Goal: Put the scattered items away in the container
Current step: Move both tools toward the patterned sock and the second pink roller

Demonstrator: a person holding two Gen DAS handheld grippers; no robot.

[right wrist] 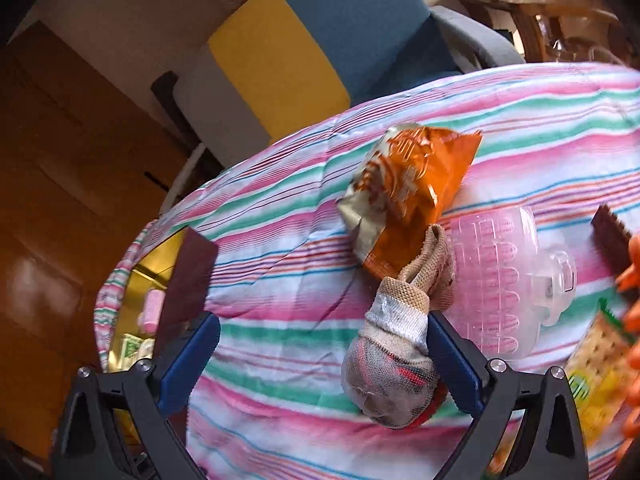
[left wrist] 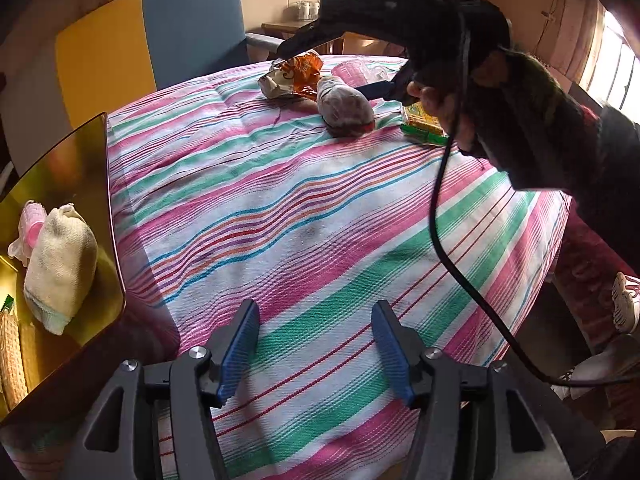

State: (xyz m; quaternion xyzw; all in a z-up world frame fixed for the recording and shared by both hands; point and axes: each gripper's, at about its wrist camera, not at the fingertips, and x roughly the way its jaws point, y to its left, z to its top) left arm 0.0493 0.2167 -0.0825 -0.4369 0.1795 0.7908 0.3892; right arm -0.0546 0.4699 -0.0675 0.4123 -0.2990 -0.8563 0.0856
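My left gripper (left wrist: pixel 316 344) hovers open over the striped cloth with nothing between its fingers. Beside it on the left stands the gold box (left wrist: pixel 80 160), holding a cream rolled sock (left wrist: pixel 60 264) and a pink item (left wrist: pixel 30 224). My right gripper (right wrist: pixel 320 360) stands wide open around a grey and red rolled sock (right wrist: pixel 388 372), which lies close against the right finger; the left finger is well clear of it. In the left wrist view that sock (left wrist: pixel 346 106) lies at the far side of the table under the right gripper (left wrist: pixel 320 69).
An orange snack bag (right wrist: pixel 408 192), a clear pink cup (right wrist: pixel 500 280), a green and yellow packet (right wrist: pixel 596 380) and a brown packet (right wrist: pixel 610 228) lie around the sock. A black cable (left wrist: pixel 440 220) hangs from the right gripper. A blue and yellow chair (left wrist: pixel 192 28) stands behind the table.
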